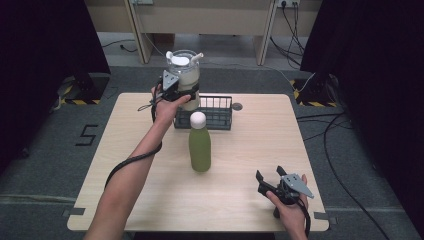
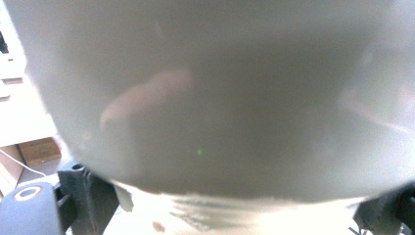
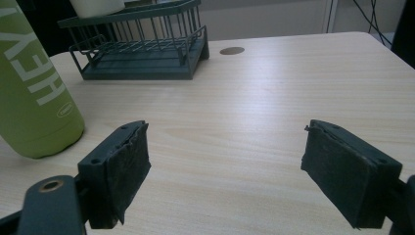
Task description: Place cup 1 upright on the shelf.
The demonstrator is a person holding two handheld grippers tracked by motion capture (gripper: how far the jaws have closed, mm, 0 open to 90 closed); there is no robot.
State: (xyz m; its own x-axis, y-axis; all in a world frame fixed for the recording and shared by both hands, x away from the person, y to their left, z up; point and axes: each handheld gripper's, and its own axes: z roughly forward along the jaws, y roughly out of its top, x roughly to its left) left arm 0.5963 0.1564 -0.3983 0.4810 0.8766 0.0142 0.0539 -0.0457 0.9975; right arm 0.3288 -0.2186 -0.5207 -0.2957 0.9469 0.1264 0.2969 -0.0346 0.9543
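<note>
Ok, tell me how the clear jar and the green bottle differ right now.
The clear jar is wide, see-through with pale contents; the green bottle is slim and opaque. The jar is held in the left gripper above the dark wire basket; the bottle stands free on the table. The jar's lid has a spout; the bottle's cap is round. Both are upright with white tops.

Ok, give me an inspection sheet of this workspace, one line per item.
Surface: light wooden table, one small round mark near the rack.
Job's things: clear jug with white lid, held above the dark wire rack.
Clutter: green bottle standing upright mid-table.
Grippers: left claw clamped on the jug; right claw open, low over the table's near right.
Cables: one trails from each claw; more on the floor.
Surroundings: dark curtains, grey floor.
</note>
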